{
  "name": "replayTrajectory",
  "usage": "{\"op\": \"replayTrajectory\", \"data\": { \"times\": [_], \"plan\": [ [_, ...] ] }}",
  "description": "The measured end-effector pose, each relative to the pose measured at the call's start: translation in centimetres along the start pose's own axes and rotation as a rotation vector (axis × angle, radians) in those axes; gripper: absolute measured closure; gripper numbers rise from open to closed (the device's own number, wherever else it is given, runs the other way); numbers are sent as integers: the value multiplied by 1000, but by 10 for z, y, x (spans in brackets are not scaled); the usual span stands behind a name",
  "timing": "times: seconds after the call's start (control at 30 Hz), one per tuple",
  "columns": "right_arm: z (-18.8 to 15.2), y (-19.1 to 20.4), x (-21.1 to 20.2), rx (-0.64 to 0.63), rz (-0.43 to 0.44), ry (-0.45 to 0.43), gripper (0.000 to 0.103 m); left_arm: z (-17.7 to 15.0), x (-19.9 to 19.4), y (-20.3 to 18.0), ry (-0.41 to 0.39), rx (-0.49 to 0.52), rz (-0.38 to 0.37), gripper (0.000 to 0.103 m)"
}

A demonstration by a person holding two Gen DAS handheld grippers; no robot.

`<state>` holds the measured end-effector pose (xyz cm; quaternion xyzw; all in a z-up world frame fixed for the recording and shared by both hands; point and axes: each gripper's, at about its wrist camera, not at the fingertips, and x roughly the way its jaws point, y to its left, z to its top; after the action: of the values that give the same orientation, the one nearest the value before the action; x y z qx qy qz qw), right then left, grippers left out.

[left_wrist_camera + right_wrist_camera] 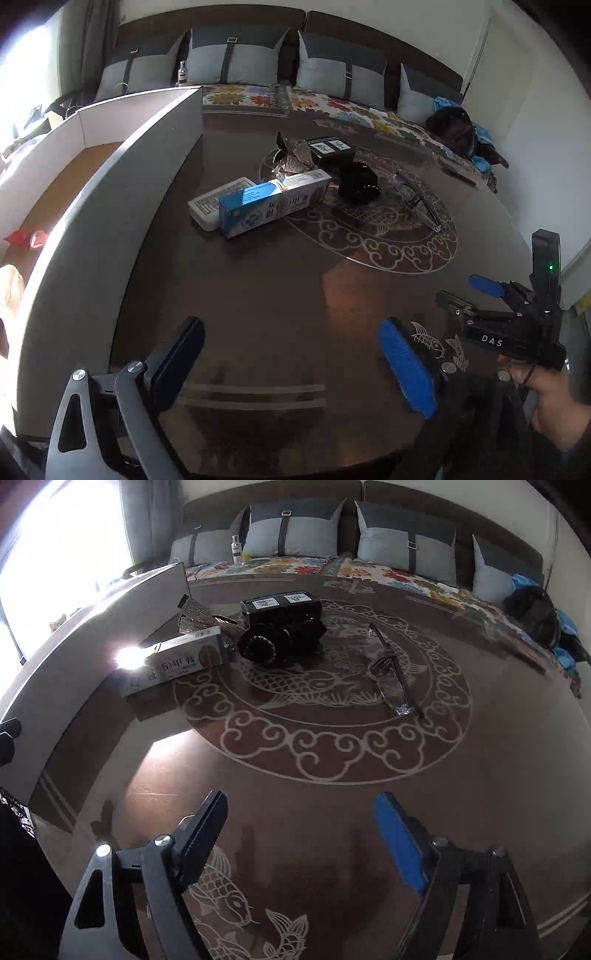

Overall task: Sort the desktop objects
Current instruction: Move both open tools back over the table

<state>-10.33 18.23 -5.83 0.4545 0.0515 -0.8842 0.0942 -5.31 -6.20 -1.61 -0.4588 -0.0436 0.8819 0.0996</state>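
On the dark patterned table (280,280) lie a blue-and-white toothpaste box (273,201), a white flat case (214,201) beside it, a shiny woven pouch (291,155), a black box (328,147), a black round object (358,182) and clear glasses (417,199). The right wrist view shows the toothpaste box (177,661), the pouch (199,618), the black box (280,603), the black round object (273,640) and the glasses (391,672). My left gripper (295,362) is open and empty near the table's front. My right gripper (299,834) is open and empty; it also shows at the right of the left wrist view (465,291).
A grey open storage box (110,206) stands at the table's left, with a red item (26,238) inside. A sofa with grey cushions (236,55) and a floral cover lies behind the table. A small bottle (181,74) stands on it.
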Motion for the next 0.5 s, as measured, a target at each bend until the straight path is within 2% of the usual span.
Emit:
{"op": "replayTrajectory", "data": {
  "times": [0.13,0.23,0.4,0.5],
  "plan": [
    [-28,-34,-1,14,-52,18,20,-14,39,-20,60,31,38,6],
    [-39,-46,-5,37,-45,-6,12,-15,53,-24,76,53,60,6],
    [-42,-49,-3,69,-59,-31,0,-18,58,-30,63,122,124,5],
    [-41,-49,-2,67,-64,-29,0,-21,60,-32,41,127,117,0]
  ]
}}
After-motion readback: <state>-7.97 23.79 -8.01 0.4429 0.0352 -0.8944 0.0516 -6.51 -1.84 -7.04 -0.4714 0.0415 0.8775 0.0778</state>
